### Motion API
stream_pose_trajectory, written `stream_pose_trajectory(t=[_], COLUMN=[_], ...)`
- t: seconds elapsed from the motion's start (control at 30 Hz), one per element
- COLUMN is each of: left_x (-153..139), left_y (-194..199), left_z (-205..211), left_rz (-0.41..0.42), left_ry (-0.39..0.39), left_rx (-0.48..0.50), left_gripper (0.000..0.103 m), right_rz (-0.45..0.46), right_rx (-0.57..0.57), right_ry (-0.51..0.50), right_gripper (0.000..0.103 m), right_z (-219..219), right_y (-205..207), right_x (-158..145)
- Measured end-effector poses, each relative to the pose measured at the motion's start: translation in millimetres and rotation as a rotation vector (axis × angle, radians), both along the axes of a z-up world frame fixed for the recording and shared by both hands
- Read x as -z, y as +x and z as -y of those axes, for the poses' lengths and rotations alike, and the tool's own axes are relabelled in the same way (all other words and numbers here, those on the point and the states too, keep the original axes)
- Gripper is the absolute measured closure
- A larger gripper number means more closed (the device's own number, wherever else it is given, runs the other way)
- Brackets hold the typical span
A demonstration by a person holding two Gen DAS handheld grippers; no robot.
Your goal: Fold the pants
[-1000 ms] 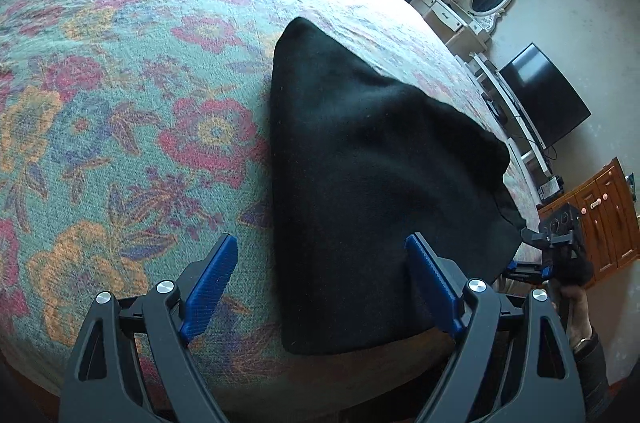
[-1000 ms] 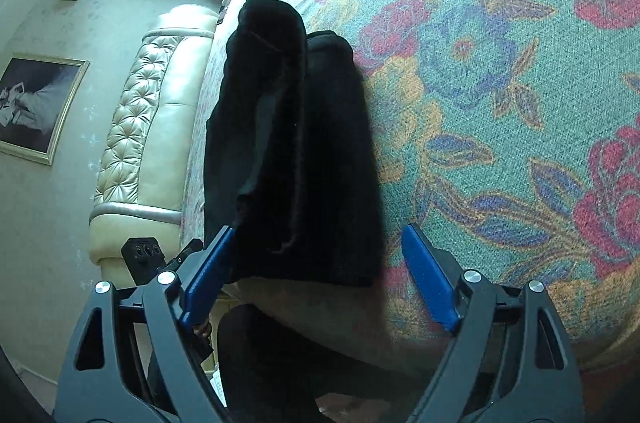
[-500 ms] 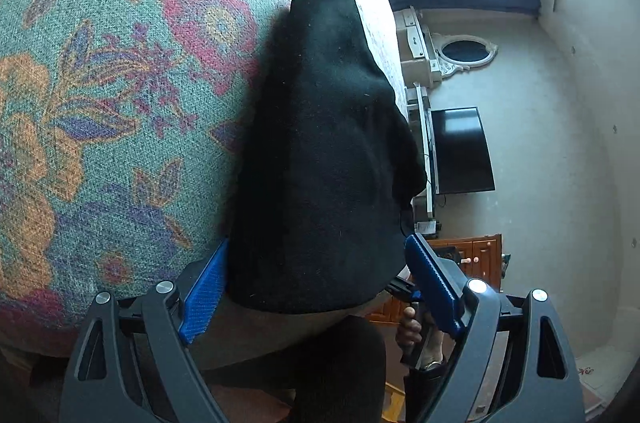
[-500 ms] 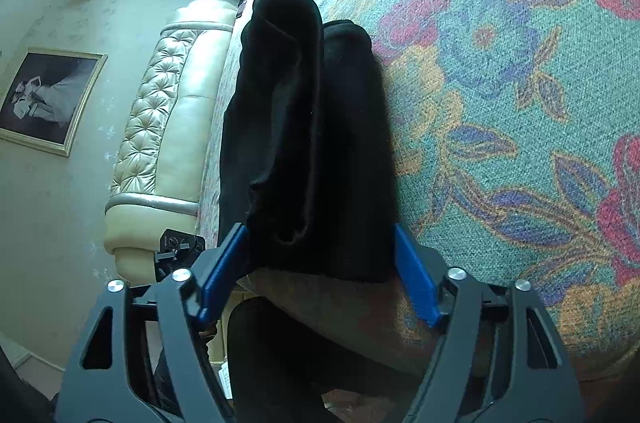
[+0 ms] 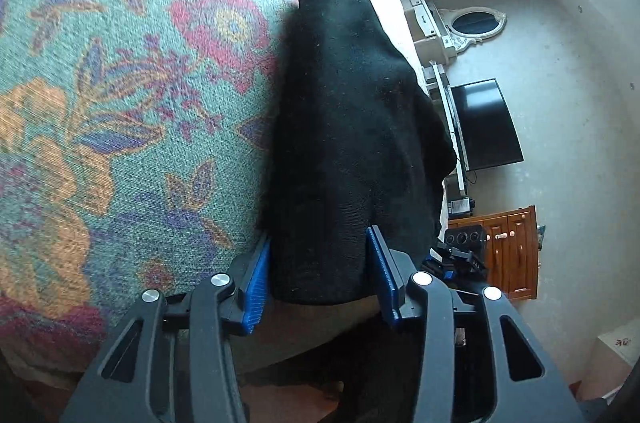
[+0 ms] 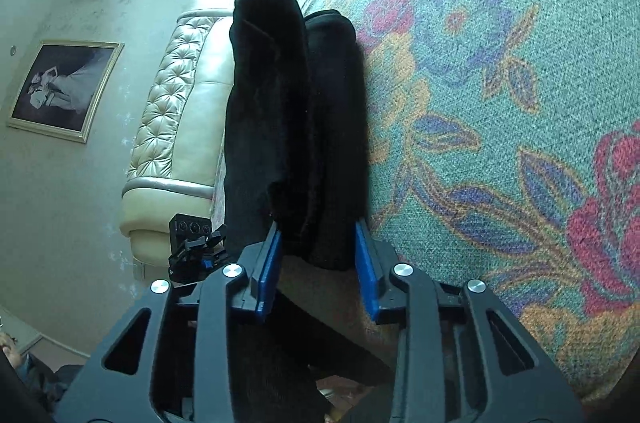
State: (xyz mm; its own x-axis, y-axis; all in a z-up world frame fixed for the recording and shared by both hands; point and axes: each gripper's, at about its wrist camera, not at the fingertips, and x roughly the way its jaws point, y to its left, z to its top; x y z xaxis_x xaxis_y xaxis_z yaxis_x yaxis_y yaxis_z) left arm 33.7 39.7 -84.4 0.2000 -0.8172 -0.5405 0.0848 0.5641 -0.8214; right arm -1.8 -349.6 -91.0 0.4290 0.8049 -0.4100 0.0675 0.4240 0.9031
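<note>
The black pants (image 5: 352, 127) lie folded on the floral bedspread (image 5: 120, 103), with their near end at the bed's edge. My left gripper (image 5: 320, 271) has its blue pads on either side of one near corner of the pants and presses the fabric. In the right wrist view the pants (image 6: 296, 119) show as two stacked folds. My right gripper (image 6: 318, 259) has its pads against both sides of the other near corner. Each gripper shows in the other's view, the right one (image 5: 460, 255) and the left one (image 6: 192, 247).
The bedspread (image 6: 500, 103) stretches wide beside the pants. A cream tufted headboard (image 6: 180, 103) and a framed picture (image 6: 64, 87) are on one side. A television (image 5: 484, 123), a white dresser with mirror (image 5: 452, 27) and a wooden cabinet (image 5: 504, 251) stand on the other.
Both grippers moved in onto the near edge of the pants and narrowed from wide open until the pads press the fabric.
</note>
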Motion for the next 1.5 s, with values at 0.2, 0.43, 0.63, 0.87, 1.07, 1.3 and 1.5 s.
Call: stream_pose_trajectory(t=[0.2,0.43,0.63,0.87,1.07,1.3,1.5], left_x=[-46.6,-19.7,-12.7,-5.1,-11.6,-3.1,-16.2], left_y=[19.4,96.0,132.8,150.5,146.6,150.0,140.1], left_z=[-40.6,-7.9,20.5,44.7,61.0,71.0,83.7], left_rz=[0.223,0.157,0.155,0.145,0.182,0.13,0.208], left_ry=[-0.085,-0.056,-0.065,-0.077,-0.011,0.156,0.25], left_rx=[-0.038,0.033,0.048,0.07,0.083,0.018,0.021], left_gripper=[0.022,0.022,0.022,0.02,0.02,0.07,0.054], right_rz=[0.116,0.092,0.094,0.101,0.04,0.025,0.063], right_rx=[0.063,0.078,0.087,0.067,0.074,0.08,0.085], right_ry=[-0.073,-0.025,-0.01,0.001,-0.032,-0.03,0.046], right_gripper=[0.013,0.013,0.013,0.013,0.061,0.079,0.063], right_z=[27.0,31.3,23.3,13.5,16.3,18.8,23.1], right_y=[32.6,102.2,135.5,152.3,152.9,153.1,145.1], right_x=[-32.7,-15.1,-11.2,-8.9,7.6,19.3,17.2])
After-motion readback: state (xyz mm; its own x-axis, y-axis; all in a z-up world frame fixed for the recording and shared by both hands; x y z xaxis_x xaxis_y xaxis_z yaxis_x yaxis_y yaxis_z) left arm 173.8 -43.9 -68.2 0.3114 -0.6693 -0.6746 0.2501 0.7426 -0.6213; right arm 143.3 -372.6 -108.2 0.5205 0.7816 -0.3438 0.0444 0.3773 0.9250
